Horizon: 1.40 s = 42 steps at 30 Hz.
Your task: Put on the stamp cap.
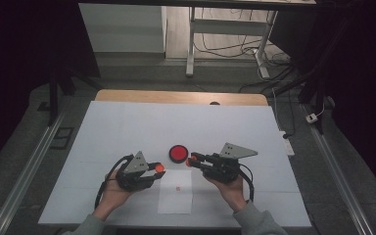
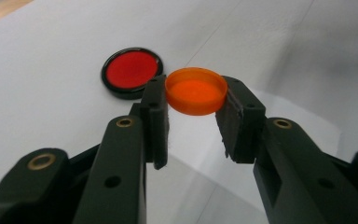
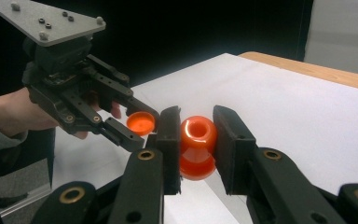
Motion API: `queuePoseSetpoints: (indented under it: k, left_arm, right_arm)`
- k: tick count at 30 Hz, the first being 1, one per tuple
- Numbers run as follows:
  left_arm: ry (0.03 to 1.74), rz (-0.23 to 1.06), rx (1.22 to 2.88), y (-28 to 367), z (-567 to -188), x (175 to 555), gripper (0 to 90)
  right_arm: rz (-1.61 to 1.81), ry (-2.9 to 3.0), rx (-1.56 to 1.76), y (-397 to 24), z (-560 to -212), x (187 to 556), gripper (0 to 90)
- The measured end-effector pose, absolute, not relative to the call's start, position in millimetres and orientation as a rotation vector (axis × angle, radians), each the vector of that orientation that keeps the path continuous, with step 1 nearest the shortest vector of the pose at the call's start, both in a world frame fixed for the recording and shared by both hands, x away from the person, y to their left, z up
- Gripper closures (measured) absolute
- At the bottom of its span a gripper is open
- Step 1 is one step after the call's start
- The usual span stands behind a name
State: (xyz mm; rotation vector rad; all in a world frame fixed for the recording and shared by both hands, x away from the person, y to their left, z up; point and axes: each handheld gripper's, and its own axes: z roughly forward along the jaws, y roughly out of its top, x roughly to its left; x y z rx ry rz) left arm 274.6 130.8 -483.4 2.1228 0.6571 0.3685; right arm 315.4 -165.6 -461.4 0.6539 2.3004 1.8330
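Observation:
My left gripper is shut on a small orange cap, held by its rim between the jaws with the hollow side up. My right gripper is shut on a small orange bottle; its open mouth shows between the jaws, neck toward the left gripper. In the right gripper view the left gripper and its cap hang just left of the bottle, a short gap apart. Both are held above the white table.
A red disc with a black rim lies flat on the table just beyond the two grippers, also in the left gripper view. A pale rectangular sheet with a small red mark lies below them. A wooden edge runs along the far side.

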Motion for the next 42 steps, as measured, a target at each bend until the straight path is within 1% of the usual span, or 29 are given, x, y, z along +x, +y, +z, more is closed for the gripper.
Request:
queuePoseSetpoints:
  k: [9, 15, 42]
  left_arm:
    - [0.615, 0.344, 2.129, 109, -480, 286, 64.7]
    - [0.599, 0.305, 2.126, 95, -481, 293, 64.7]
    - [0.559, 0.295, 2.168, 74, -489, 294, 64.7]
  right_arm:
    - [1.834, 2.294, 0.653, -167, -460, 315, 72.5]
    - [1.842, 2.288, 0.655, -167, -459, 315, 72.5]
    - [1.824, 2.325, 0.643, -162, -464, 314, 72.7]
